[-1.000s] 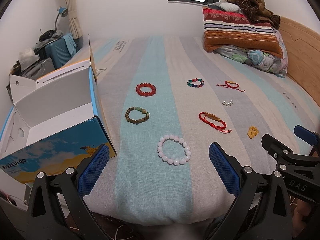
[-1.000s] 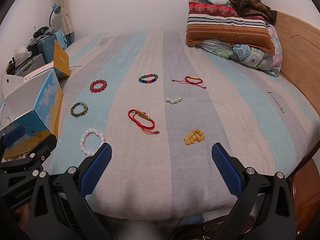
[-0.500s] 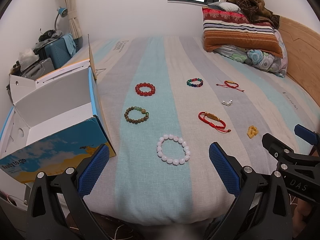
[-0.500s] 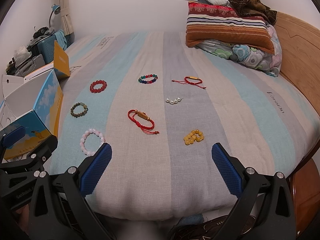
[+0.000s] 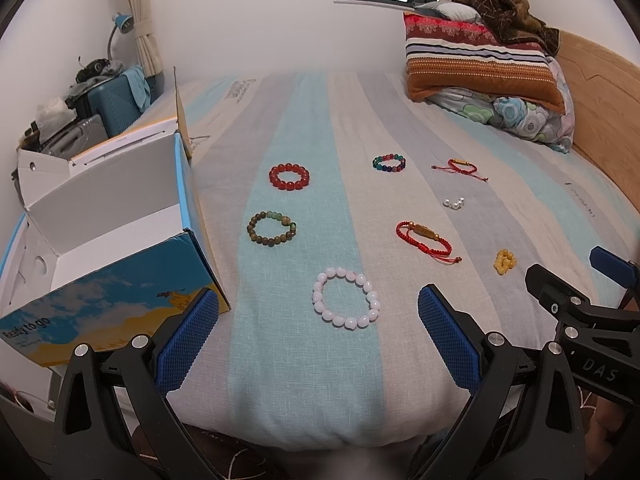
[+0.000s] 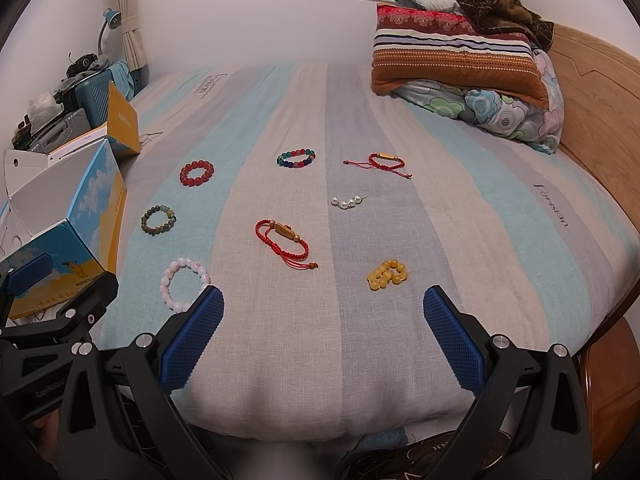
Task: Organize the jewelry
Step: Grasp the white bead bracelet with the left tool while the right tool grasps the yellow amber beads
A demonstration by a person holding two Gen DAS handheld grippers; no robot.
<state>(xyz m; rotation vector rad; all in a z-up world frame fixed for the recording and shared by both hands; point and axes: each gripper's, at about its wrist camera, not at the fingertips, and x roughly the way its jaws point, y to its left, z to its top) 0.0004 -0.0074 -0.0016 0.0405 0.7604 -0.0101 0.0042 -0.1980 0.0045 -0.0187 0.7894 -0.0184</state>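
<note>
Bracelets spread apart on bed for single picks; open box alongside, left hand-held gripper and right hand-held gripper both agape, empty.

The right gripper fills the lower frame, jaws wide apart and empty, above the striped bed. Mid-frame lie the red cord bracelet, yellow beads and pearls. At left sit the pink bracelet, the box and the left gripper.
</note>
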